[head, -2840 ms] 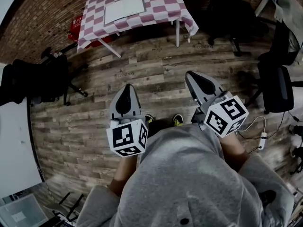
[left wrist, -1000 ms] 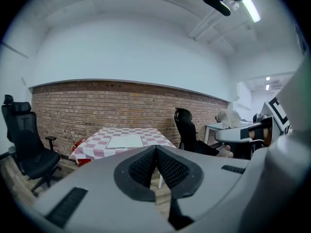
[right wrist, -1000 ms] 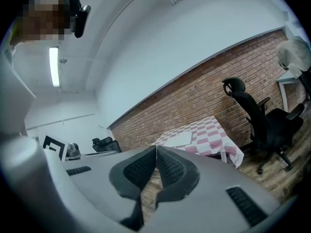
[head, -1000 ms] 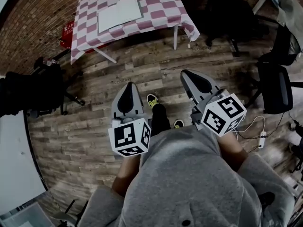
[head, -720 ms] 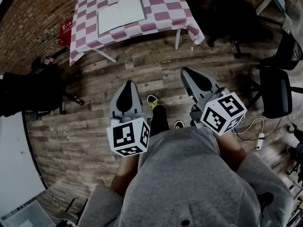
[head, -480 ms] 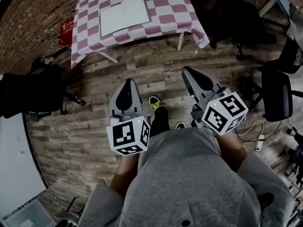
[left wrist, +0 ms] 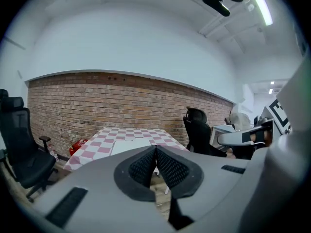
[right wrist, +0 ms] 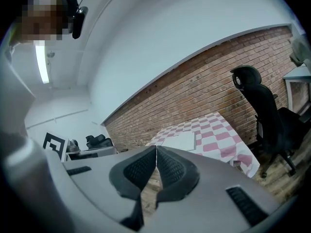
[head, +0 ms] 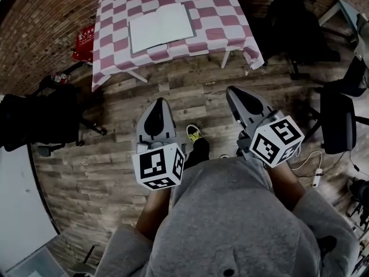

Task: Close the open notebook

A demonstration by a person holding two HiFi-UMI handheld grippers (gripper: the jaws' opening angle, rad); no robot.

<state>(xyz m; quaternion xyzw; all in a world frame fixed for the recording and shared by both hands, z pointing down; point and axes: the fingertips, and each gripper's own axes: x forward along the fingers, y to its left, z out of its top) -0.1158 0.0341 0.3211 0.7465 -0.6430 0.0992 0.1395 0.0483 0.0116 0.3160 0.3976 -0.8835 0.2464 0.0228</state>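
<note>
The open notebook (head: 161,26) lies spread crosswise on the checkered table (head: 230,22), well ahead of the left gripper (head: 157,106) (the nearer one) and ahead-left of the right gripper (head: 238,97), both with jaws together, empty.

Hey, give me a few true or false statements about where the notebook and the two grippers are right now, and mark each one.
The notebook lies open on the checked table. True.
The left gripper grips the notebook. False: its jaws are together on nothing, over the floor short of the table.
The right gripper has its jaws wide apart. False: they are together and empty.
A black chair stands beside the table. True.
</note>
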